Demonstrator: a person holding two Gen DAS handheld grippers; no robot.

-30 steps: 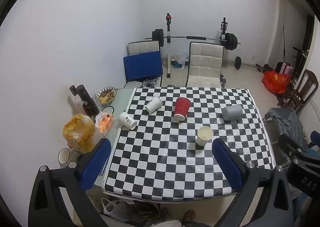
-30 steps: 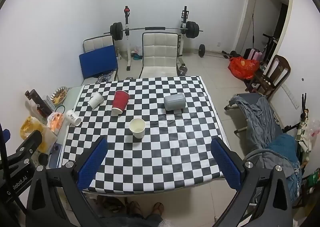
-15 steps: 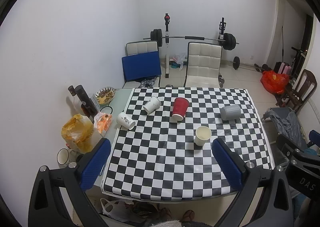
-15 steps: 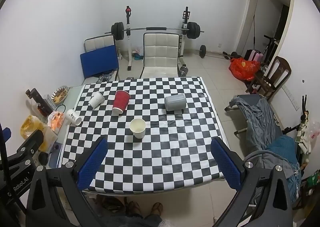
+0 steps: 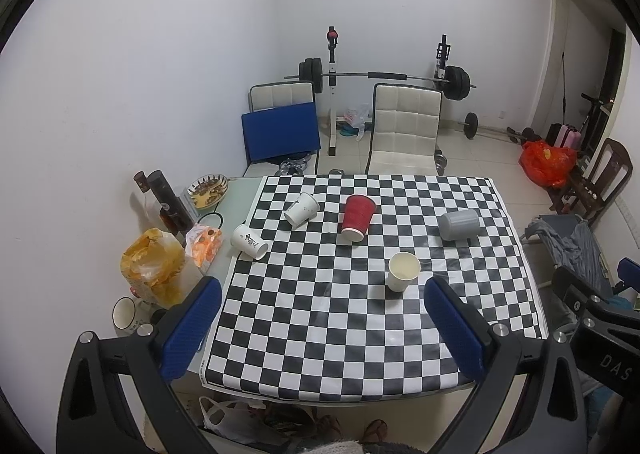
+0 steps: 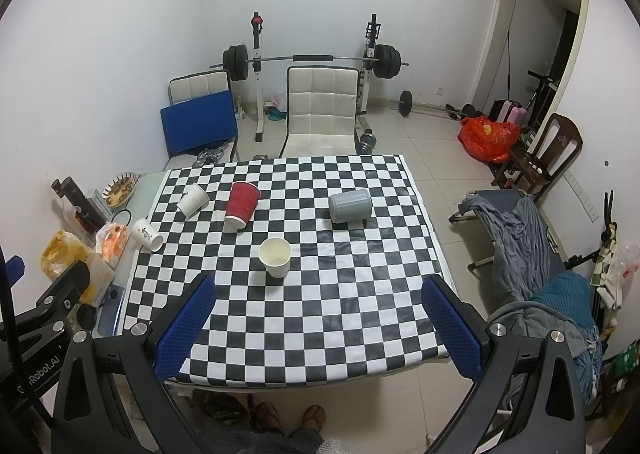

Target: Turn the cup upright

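Several cups lie on a checkered table [image 5: 360, 334] [image 6: 320, 318]. A red cup [image 5: 357, 217] [image 6: 241, 204], a grey cup [image 5: 459, 224] [image 6: 350, 205] and two white cups [image 5: 302, 209] [image 5: 249, 240] [image 6: 193, 199] [image 6: 147, 234] lie on their sides. A cream paper cup [image 5: 403, 270] [image 6: 275, 256] stands upright near the middle. My left gripper [image 5: 322, 330] and right gripper [image 6: 320, 328] are both open and empty, held high above the table's near edge, far from all cups.
Left of the cloth are a dark bottle [image 5: 168, 199], a food dish [image 5: 208, 189], snack bags [image 5: 154, 266] and a mug [image 5: 125, 314]. Two chairs [image 5: 404, 133] and a barbell rack [image 5: 384, 75] stand behind the table. A cot with clothes [image 6: 532, 250] is at right.
Both views have drifted slightly back and up. The cups have not moved. Both grippers stay open.
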